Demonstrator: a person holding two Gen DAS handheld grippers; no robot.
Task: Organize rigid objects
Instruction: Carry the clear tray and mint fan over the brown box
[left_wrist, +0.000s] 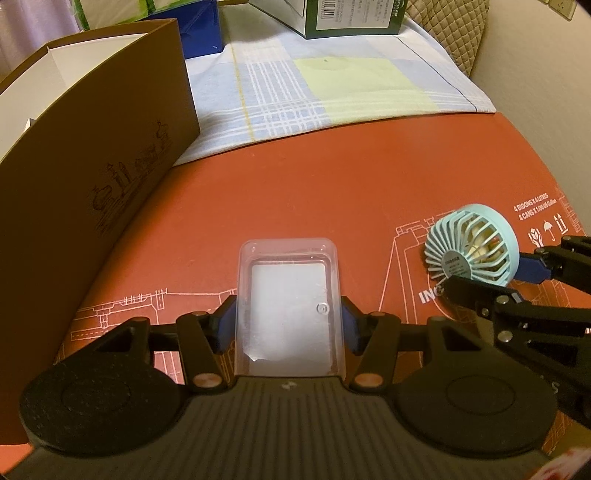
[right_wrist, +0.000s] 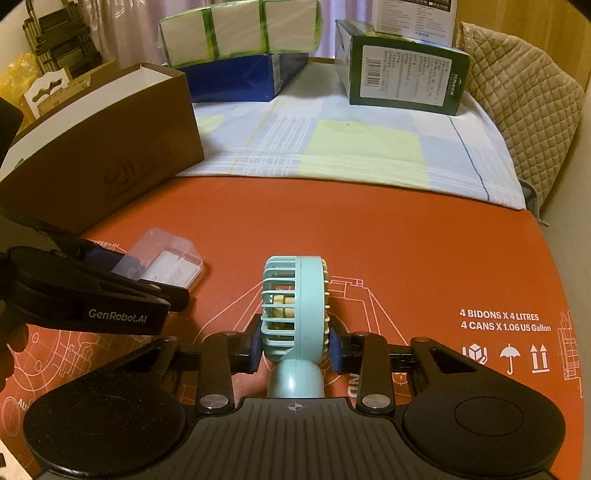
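Observation:
A clear plastic case (left_wrist: 288, 295) with a white card inside lies on the red printed cardboard sheet (left_wrist: 295, 184). My left gripper (left_wrist: 288, 325) is shut on it, one blue pad against each long side. The same case (right_wrist: 173, 254) shows at the left of the right wrist view, between the left gripper's fingers (right_wrist: 155, 277). A small light-blue handheld fan (right_wrist: 295, 295) stands edge-on, handle toward the camera. My right gripper (right_wrist: 295, 349) is shut on its round head, blue pads on the front and back grilles. The left wrist view shows the fan (left_wrist: 469, 247) at the right, held by the right gripper (left_wrist: 491, 273).
An open brown box (right_wrist: 110, 140) with a white lining stands at the left on the sheet's edge. Beyond the sheet lies a plaid cloth (right_wrist: 332, 147) carrying a blue box (right_wrist: 240, 77), a green box (right_wrist: 406, 74) and wrapped white packs (right_wrist: 240, 29). A quilted cushion (right_wrist: 517, 110) sits far right.

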